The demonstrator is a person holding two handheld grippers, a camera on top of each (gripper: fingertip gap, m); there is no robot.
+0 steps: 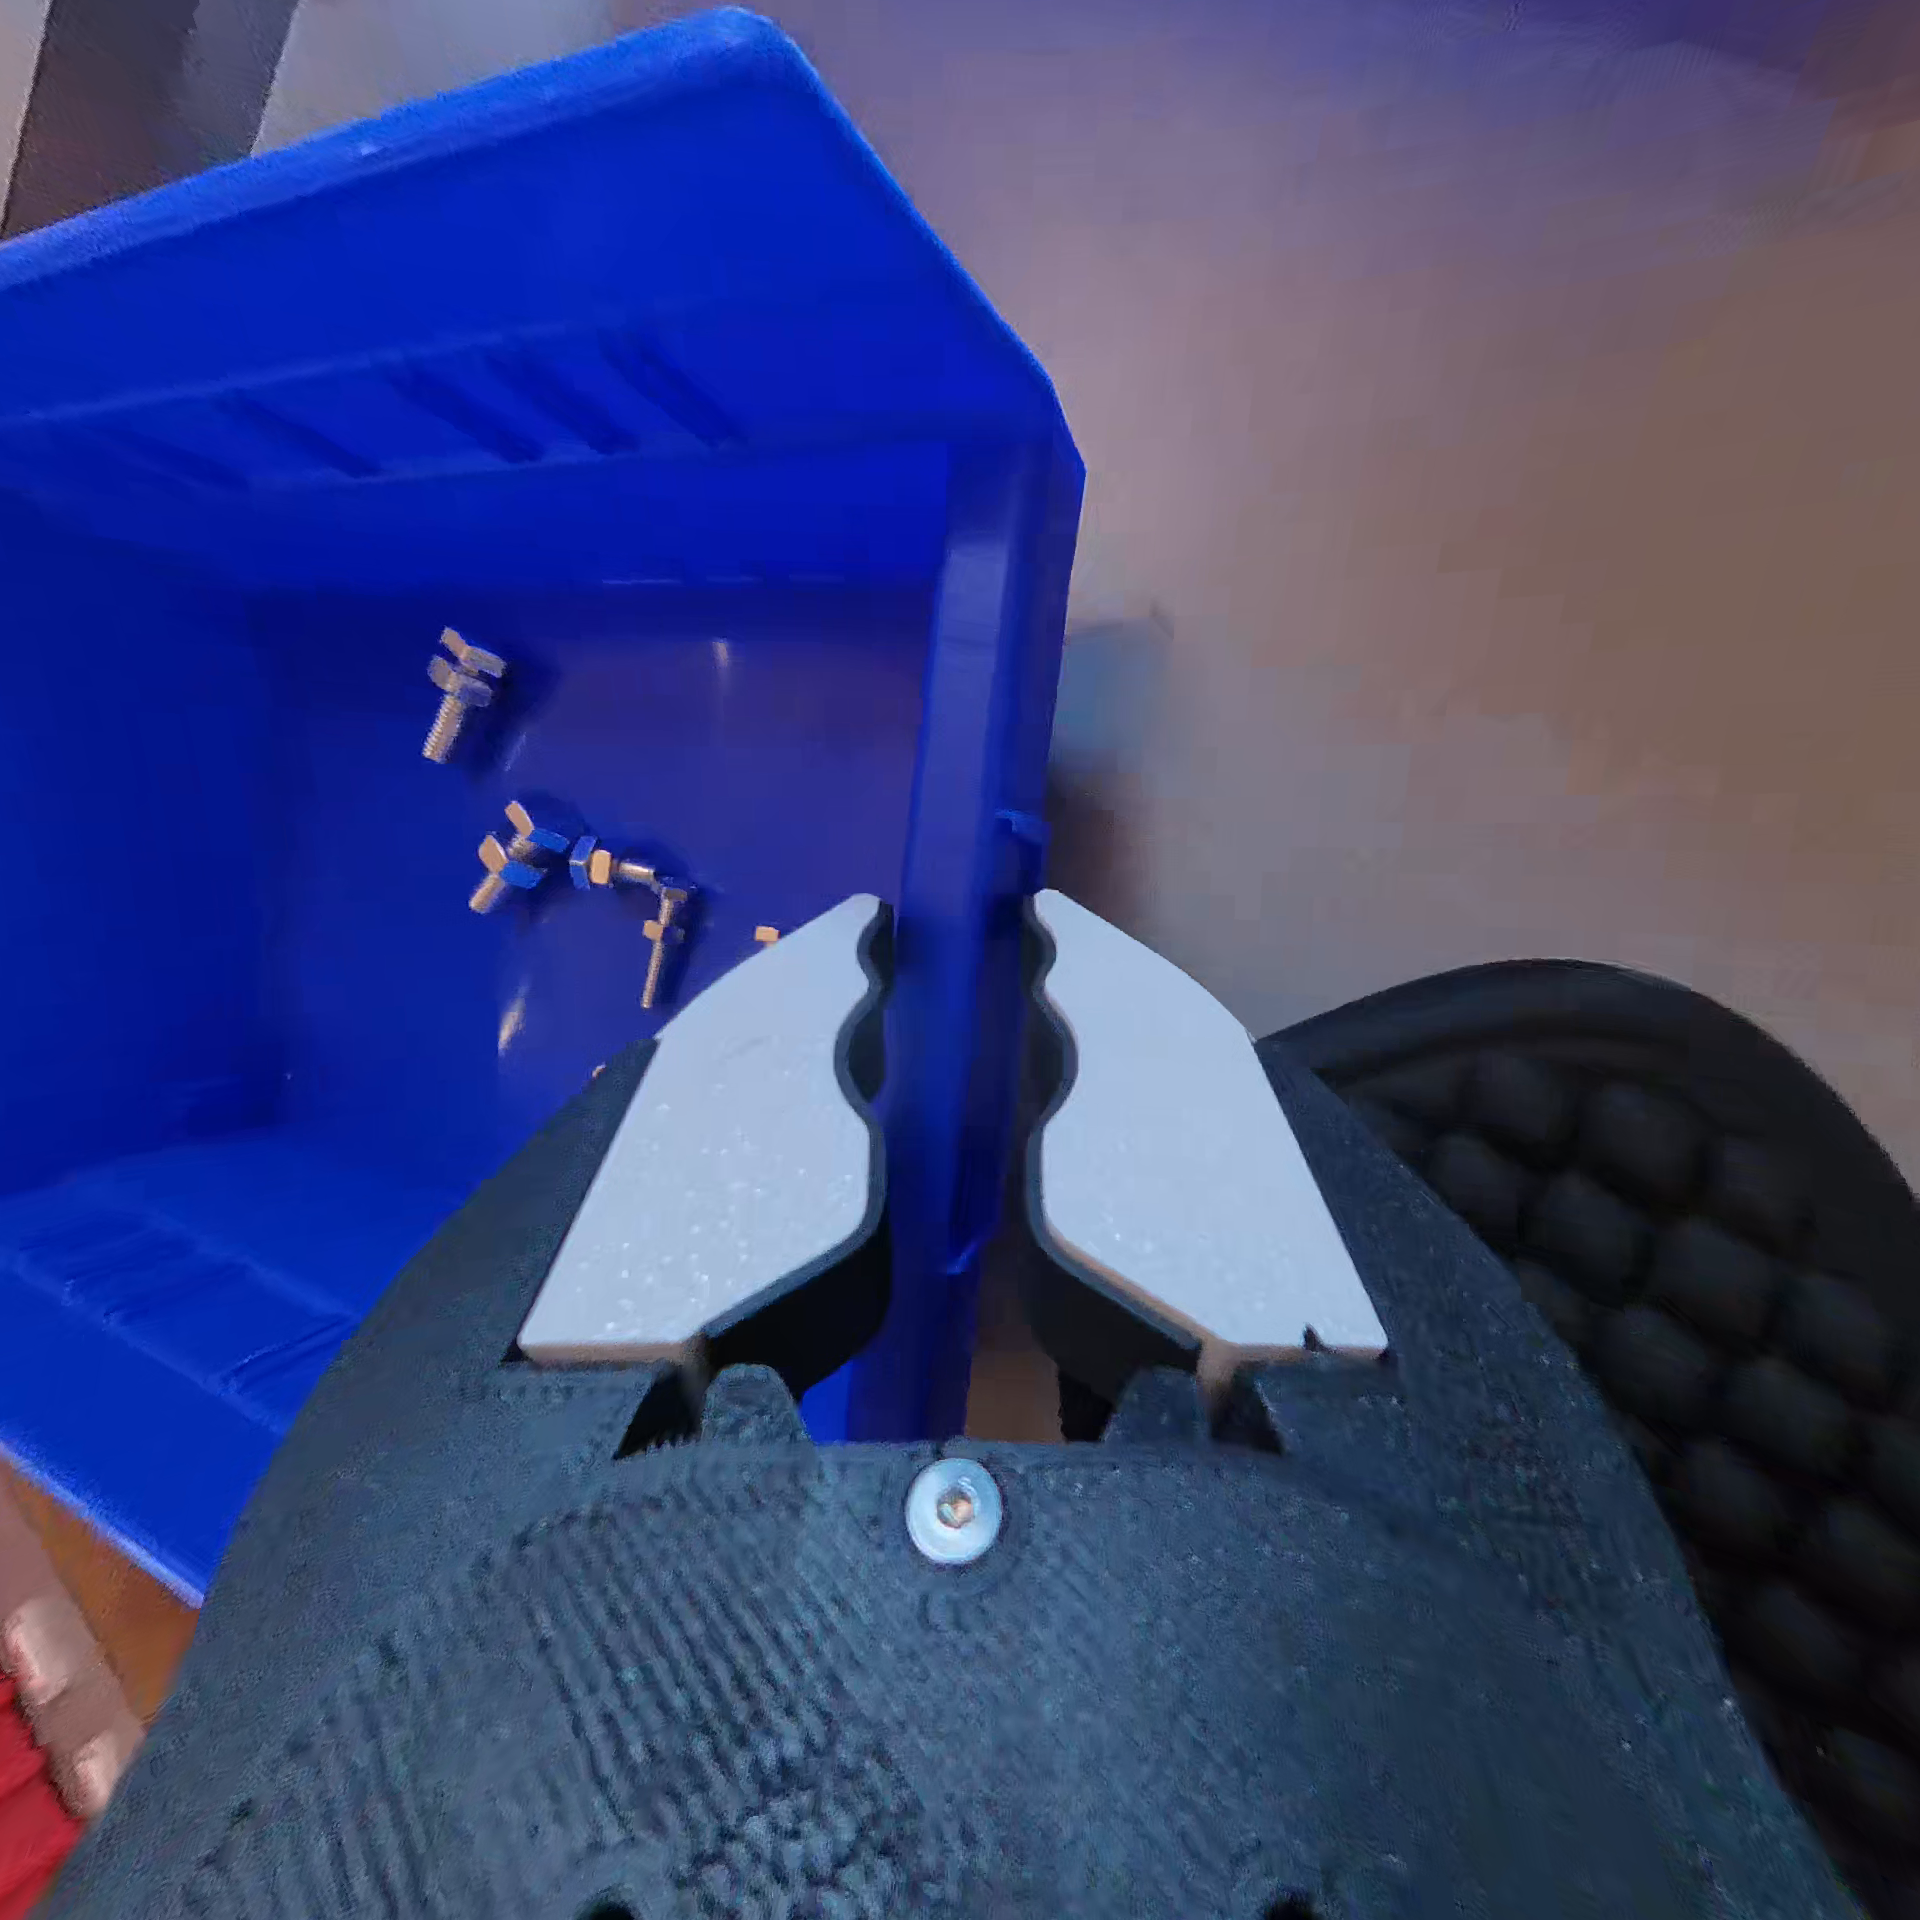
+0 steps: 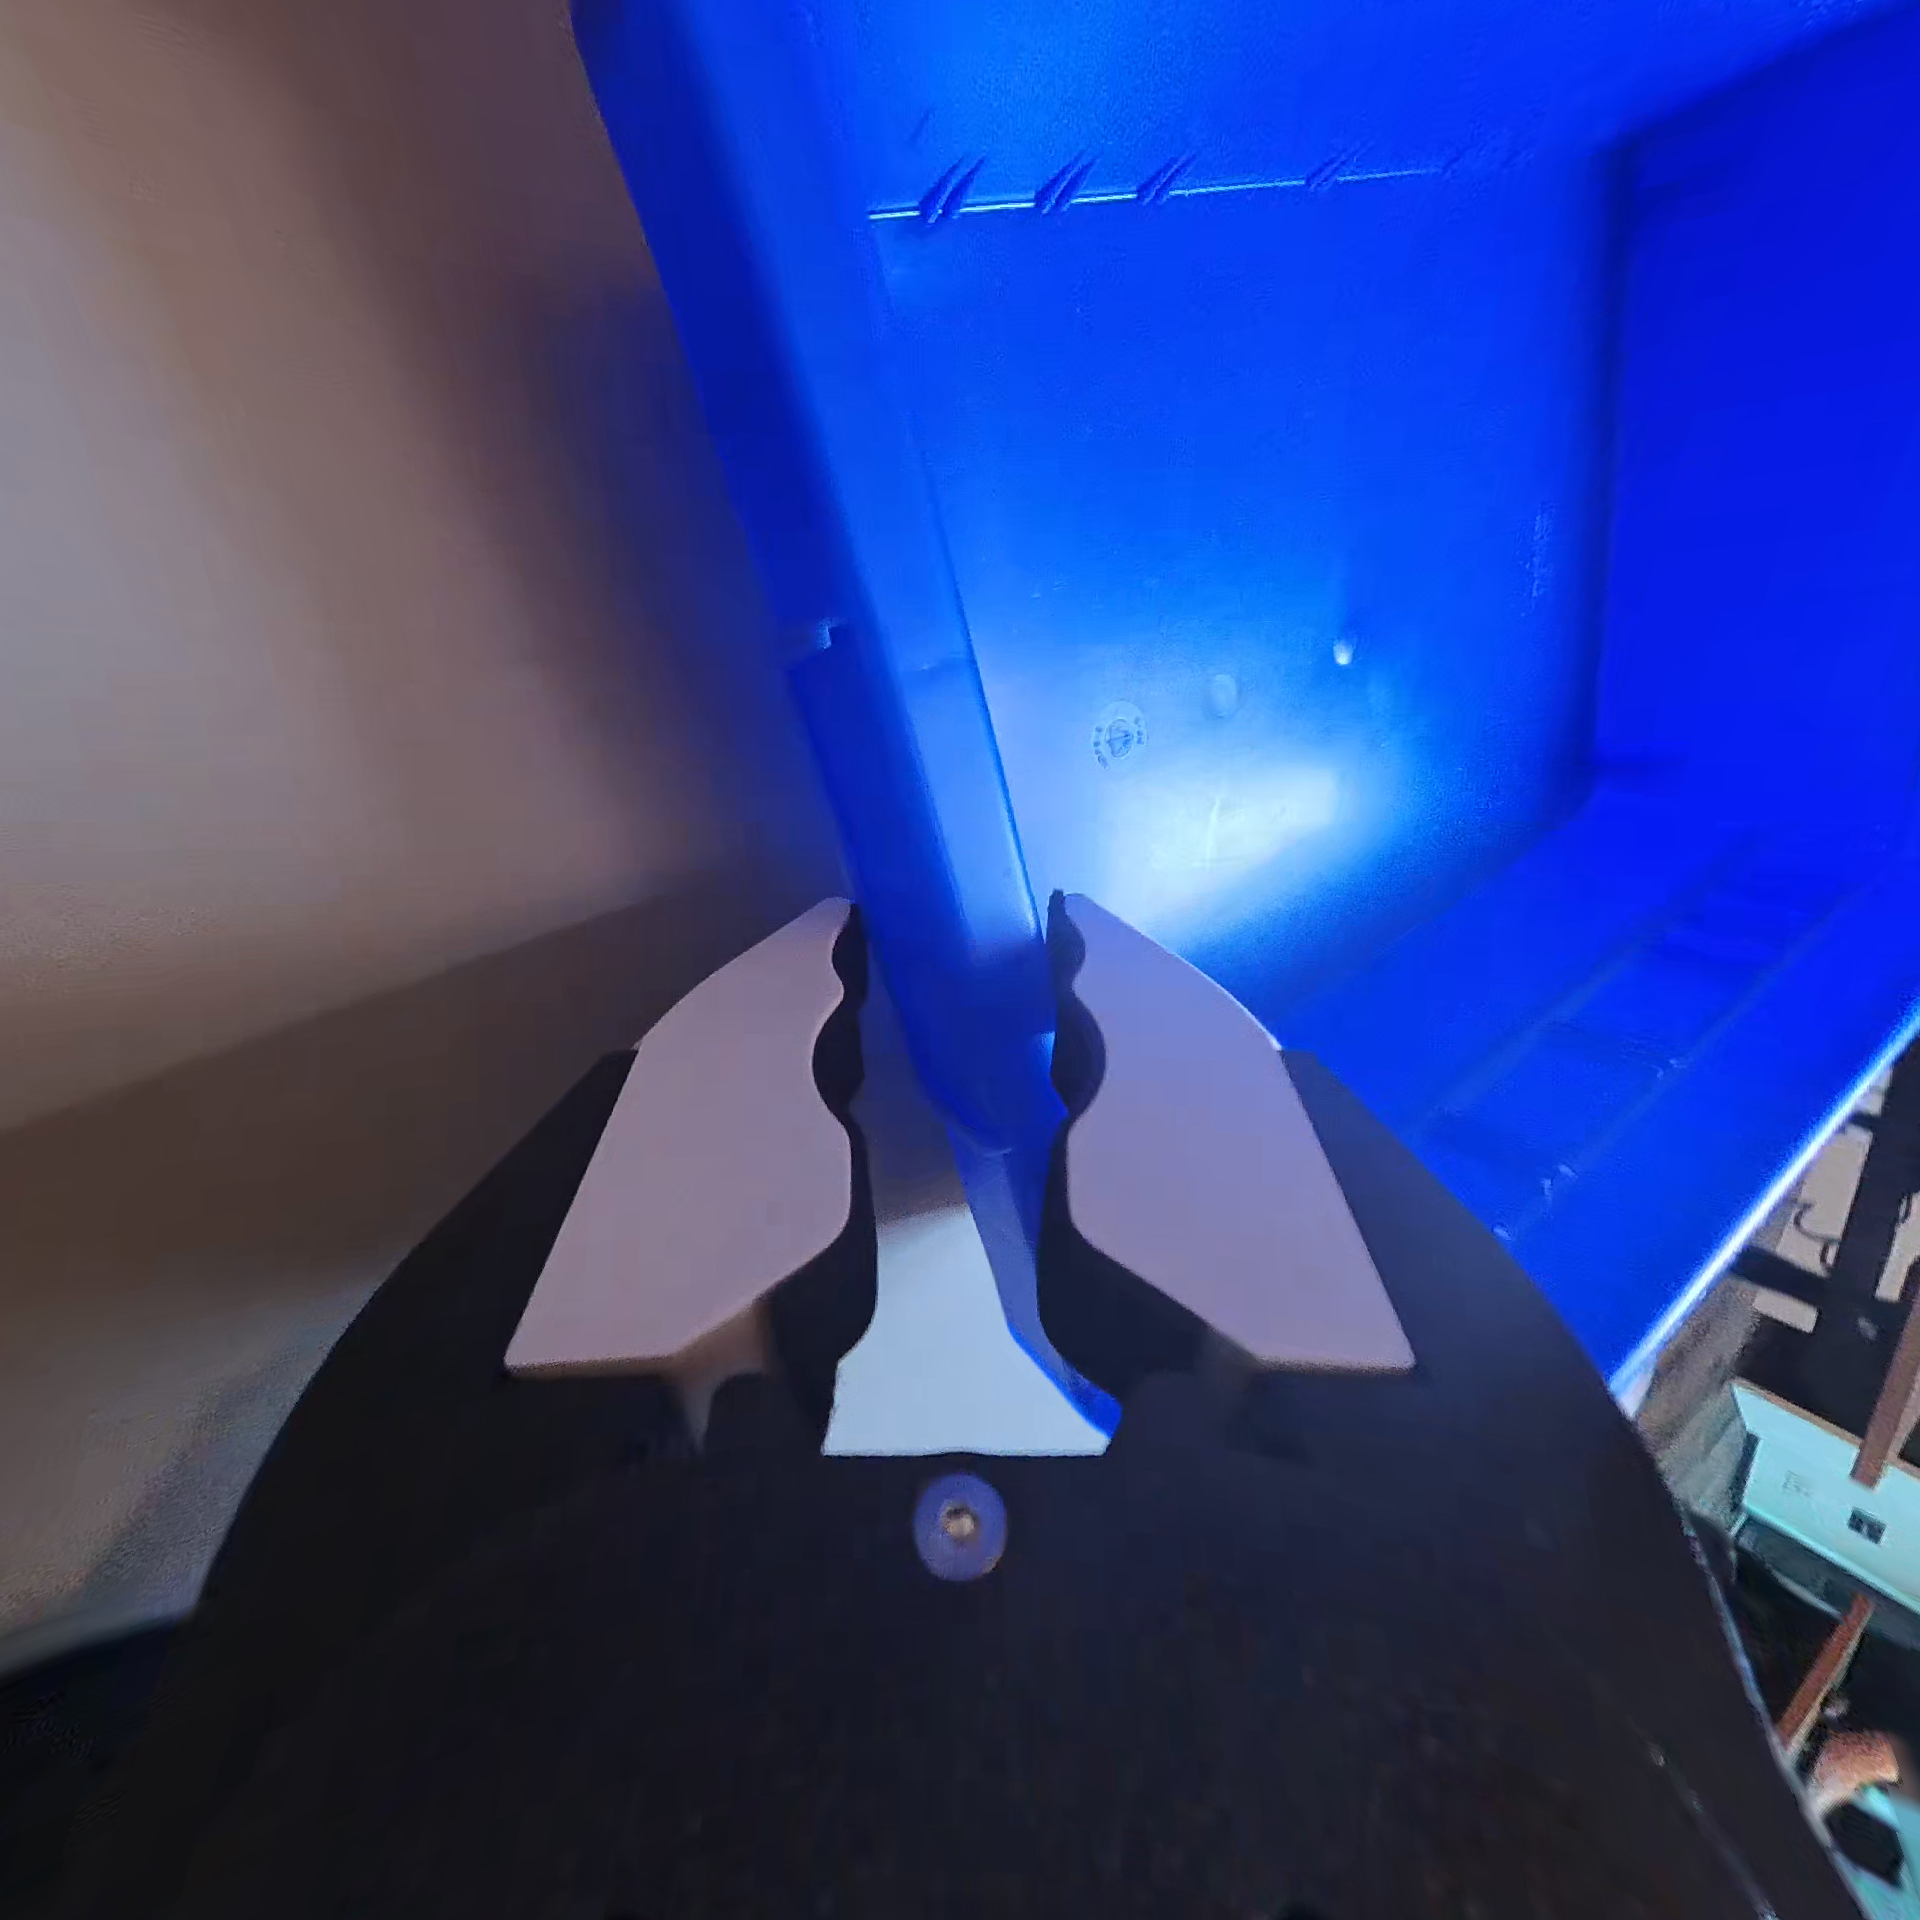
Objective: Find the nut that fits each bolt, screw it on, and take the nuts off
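The blue bin [image 1: 499,343] is tilted, each side wall clamped between narrowly parted fingers: left gripper [image 1: 958,914] and right gripper [image 2: 951,909]. Risk: further tilt would slide the bolts and nuts [image 1: 566,852], loose on the bin floor, into a heap or out. Thread sizes are unreadable; some hardware is hidden behind the left fingers [image 1: 727,1143].

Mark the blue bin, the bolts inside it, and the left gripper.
blue bin [image 1: 977,727], left wrist view, on its side wall.
bolts [image 1: 457,691], left wrist view, on the uppermost bolt.
left gripper [image 1: 961,920], left wrist view, between the fingertips.
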